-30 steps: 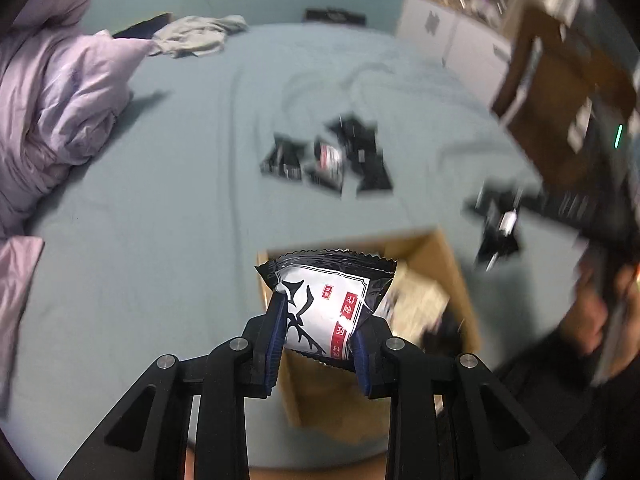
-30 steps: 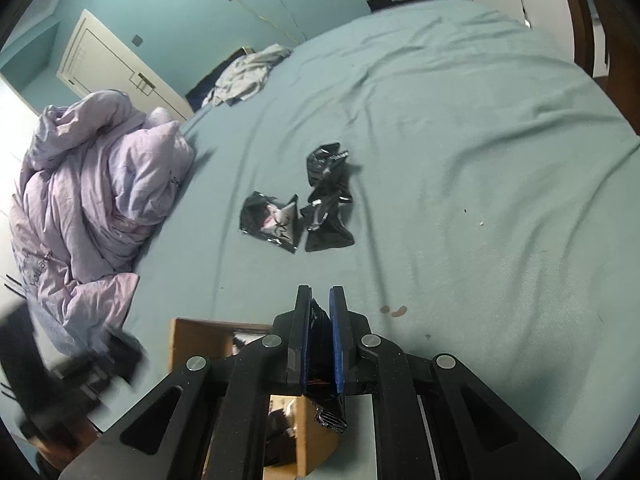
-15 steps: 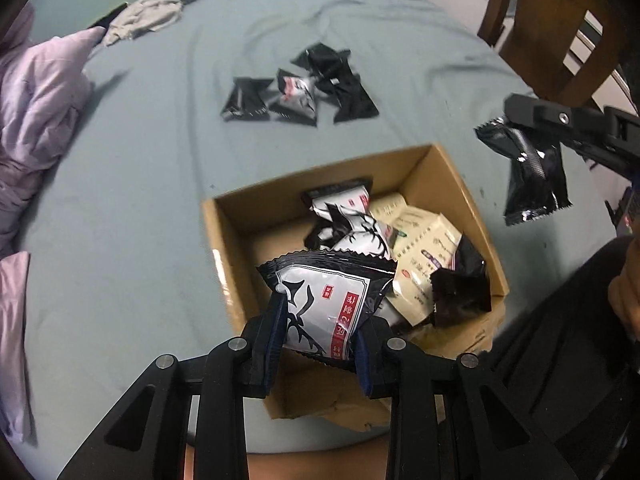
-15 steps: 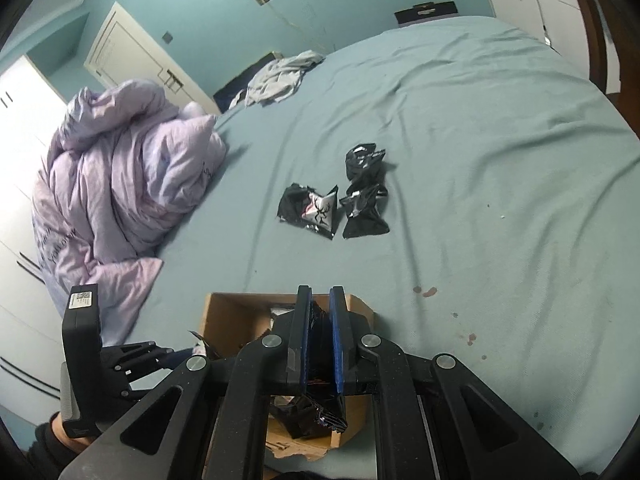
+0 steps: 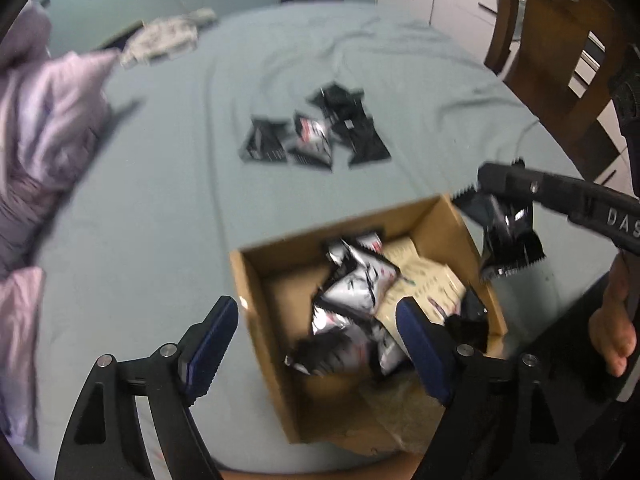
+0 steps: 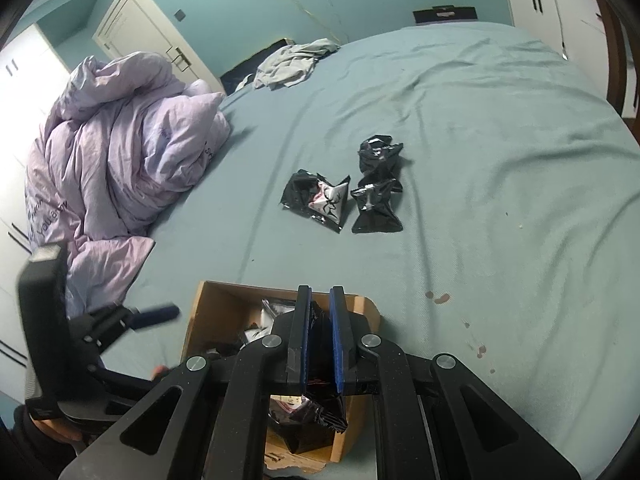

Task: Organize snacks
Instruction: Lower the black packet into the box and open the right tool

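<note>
Hovering over the near end of the cardboard box (image 5: 256, 320), the left gripper (image 5: 316, 340) has its blue-padded fingers spread wide with nothing between them; black-and-white snack packets (image 5: 356, 292) lie heaped in the box just ahead of its tips. The right gripper (image 6: 319, 340) is pressed tight on a black snack packet (image 6: 316, 412), which dangles over the box's far right edge. Well beyond both grippers, loose packets (image 6: 344, 196) lie clustered on the teal bedsheet (image 6: 500, 200).

Left claw (image 5: 316, 332) spread wide over cardboard box (image 5: 256, 300) of snack packets (image 5: 356, 288); right claw (image 5: 504, 196) pinching black packet (image 5: 508, 240) beside box.
</note>
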Demonstrator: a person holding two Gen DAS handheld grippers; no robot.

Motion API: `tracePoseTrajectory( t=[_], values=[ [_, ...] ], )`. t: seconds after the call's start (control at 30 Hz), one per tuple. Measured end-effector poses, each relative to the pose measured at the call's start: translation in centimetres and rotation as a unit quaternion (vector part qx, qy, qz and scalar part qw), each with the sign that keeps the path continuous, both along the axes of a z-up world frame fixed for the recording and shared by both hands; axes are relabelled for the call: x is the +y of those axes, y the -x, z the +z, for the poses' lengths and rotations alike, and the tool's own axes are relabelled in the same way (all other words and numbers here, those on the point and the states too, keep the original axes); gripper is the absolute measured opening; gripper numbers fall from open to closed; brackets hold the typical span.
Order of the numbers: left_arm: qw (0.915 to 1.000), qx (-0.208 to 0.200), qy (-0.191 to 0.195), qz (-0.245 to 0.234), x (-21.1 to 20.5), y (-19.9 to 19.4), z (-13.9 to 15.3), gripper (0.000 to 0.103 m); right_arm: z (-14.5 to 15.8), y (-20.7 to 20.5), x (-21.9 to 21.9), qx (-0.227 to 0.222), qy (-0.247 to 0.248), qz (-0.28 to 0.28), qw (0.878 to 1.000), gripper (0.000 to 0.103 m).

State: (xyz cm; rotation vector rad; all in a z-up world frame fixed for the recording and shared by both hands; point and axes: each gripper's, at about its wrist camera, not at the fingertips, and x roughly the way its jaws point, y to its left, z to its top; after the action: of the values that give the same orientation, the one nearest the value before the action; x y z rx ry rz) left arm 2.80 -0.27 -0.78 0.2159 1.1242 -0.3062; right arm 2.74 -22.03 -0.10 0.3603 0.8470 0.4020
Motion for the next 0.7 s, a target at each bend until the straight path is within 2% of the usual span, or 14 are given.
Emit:
tracePoseTrajectory(
  t=[0.17, 0.4, 0.57, 0.7],
  values=[
    [0.9980, -0.045, -0.039, 0.023, 0.5, -0.2, 0.9, 0.082, 0.2, 0.6, 0.9, -0.015, 0.012, 0.020, 1.000, 0.007],
    [0.9973, -0.037, -0.033, 0.053, 2.1, -0.9, 1.2, 0.082, 0.2, 1.4, 3.2, -0.032, 0.066, 0.047, 0.996, 0.007],
    [0.9970, -0.039, -0.030, 0.060, 2.4, -0.8, 1.3, 0.082, -0.1, 1.6, 5.4, -0.036, 0.117, 0.064, 0.990, 0.007],
    [0.9968, -0.042, -0.030, 0.061, 2.5, -0.8, 1.4, 0.082, -0.5, 1.4, 6.8, -0.034, 0.135, 0.077, 0.987, 0.007]
  ],
)
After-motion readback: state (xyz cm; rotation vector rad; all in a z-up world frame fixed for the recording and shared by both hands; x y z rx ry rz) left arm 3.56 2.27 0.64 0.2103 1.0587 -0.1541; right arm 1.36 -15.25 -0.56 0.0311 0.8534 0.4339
